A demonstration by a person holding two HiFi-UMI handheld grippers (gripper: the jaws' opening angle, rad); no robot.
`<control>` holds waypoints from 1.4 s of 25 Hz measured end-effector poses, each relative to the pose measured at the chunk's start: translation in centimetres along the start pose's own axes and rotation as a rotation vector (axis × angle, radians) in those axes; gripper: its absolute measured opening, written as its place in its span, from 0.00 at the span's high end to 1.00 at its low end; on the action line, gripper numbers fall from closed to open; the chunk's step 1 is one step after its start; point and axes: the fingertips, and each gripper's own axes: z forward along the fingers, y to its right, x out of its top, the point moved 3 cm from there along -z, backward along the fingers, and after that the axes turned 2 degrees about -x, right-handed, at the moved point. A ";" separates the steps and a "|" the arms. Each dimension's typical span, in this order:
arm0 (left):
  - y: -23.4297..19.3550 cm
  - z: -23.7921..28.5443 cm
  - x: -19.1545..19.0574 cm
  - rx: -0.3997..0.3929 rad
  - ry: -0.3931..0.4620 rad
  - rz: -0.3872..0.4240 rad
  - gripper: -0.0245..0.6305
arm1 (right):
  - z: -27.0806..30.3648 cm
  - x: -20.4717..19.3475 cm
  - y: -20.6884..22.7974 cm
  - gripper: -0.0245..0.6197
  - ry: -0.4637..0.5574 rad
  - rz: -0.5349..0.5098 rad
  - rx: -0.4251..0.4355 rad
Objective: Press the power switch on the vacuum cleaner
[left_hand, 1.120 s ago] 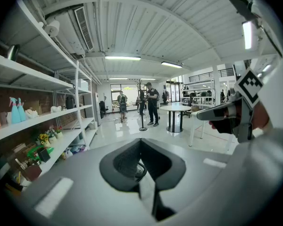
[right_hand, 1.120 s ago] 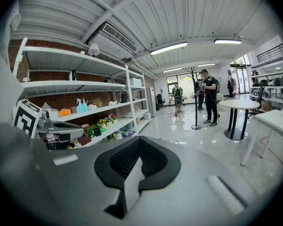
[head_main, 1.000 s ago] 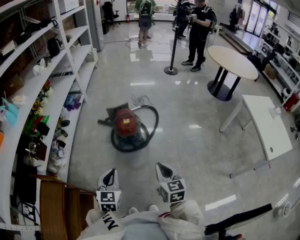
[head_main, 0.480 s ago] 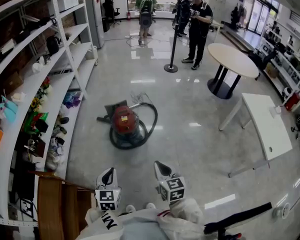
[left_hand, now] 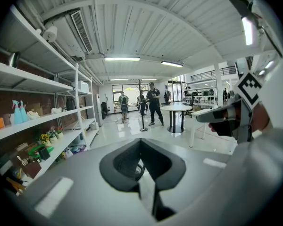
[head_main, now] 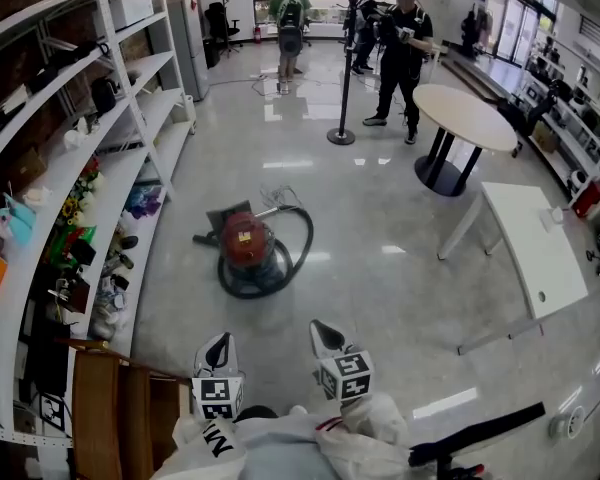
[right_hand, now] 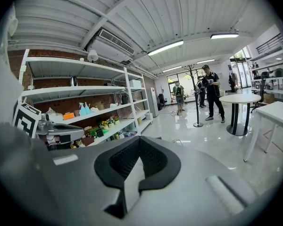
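A red canister vacuum cleaner [head_main: 247, 242] sits on the glossy floor ahead of me, its black hose [head_main: 302, 240] looped around it. In the head view both grippers are held low, well short of the vacuum. The left gripper [head_main: 217, 352] is shut with nothing in it, and the right gripper [head_main: 328, 339] beside it is likewise shut and empty. In the left gripper view, the left gripper [left_hand: 140, 141] points down the room with its jaws together. The right gripper view has the right gripper [right_hand: 139, 139] aimed the same way. The power switch is too small to make out.
White shelving [head_main: 100, 168] full of small items runs along the left, with a wooden piece of furniture [head_main: 120, 418] at its near end. A round table [head_main: 467, 118] and a white rectangular table [head_main: 535, 253] stand on the right. A pole stand [head_main: 342, 136] and several people are farther back.
The person in black at the back has stepped to the right. The view has shifted slightly. Both grippers stay shut in the same place.
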 end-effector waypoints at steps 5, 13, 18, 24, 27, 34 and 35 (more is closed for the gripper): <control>0.1 -0.3 -0.3 0.019 -0.010 -0.001 0.96 | -0.3 -0.2 0.0 0.96 0.003 0.007 0.018; -0.3 0.2 0.0 0.040 -0.020 0.002 0.96 | 0.6 -0.2 0.4 0.96 -0.003 0.021 0.033; -1.1 1.1 0.1 0.044 -0.019 -0.004 0.96 | 1.6 0.1 0.6 0.96 -0.006 0.012 0.032; -1.8 2.9 0.3 0.034 -0.020 -0.011 0.96 | 3.3 0.7 1.2 0.96 -0.016 0.008 0.020; -2.6 3.7 0.1 0.030 -0.030 -0.017 0.96 | 4.3 0.7 1.1 0.96 -0.025 0.007 0.018; -4.4 5.9 0.5 0.015 -0.026 -0.018 0.96 | 6.9 1.8 1.0 0.96 -0.032 0.001 0.013; -4.7 6.1 0.5 0.013 -0.027 -0.019 0.96 | 7.3 1.9 0.9 0.96 -0.034 0.002 0.013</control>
